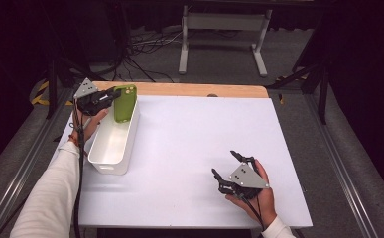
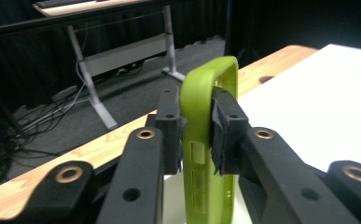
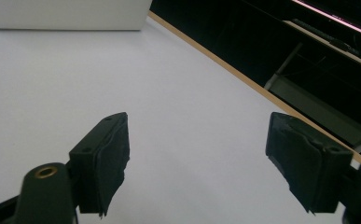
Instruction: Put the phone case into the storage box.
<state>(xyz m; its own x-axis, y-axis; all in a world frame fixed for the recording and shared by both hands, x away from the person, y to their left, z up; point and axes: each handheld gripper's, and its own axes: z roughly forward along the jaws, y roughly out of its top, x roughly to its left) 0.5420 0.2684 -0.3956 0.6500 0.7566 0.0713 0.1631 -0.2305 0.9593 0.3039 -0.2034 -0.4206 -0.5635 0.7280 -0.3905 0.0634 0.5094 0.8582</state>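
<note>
My left claw (image 2: pixel 199 135) sits closest in the left gripper view: jaws clamped on the edge of a green phone case (image 2: pixel 209 140), one pad on each face. That view shows the side button cutouts on the case rim and the bare wood strip along the counter's far edge; the high view doesn't resolve the cutouts.

The high view gives me the layout instead. The phone case (image 1: pixel 125 103) stands upright, long axis near vertical, camera cutout end up, at the far end of a white rectangular bin (image 1: pixel 111 144). Its lower end is down between the bin walls; can't tell if it touches the bottom. I see nothing else in the bin. The bin sits at the left side of the white counter (image 1: pixel 189 139), long axis running away from me.

My right claw (image 1: pixel 231 166) rests near the front right of the counter, well apart from the bin. In the right gripper view its jaws are spread wide, gripping nothing, with the bin's white wall (image 3: pixel 66 14) at top left.
</note>
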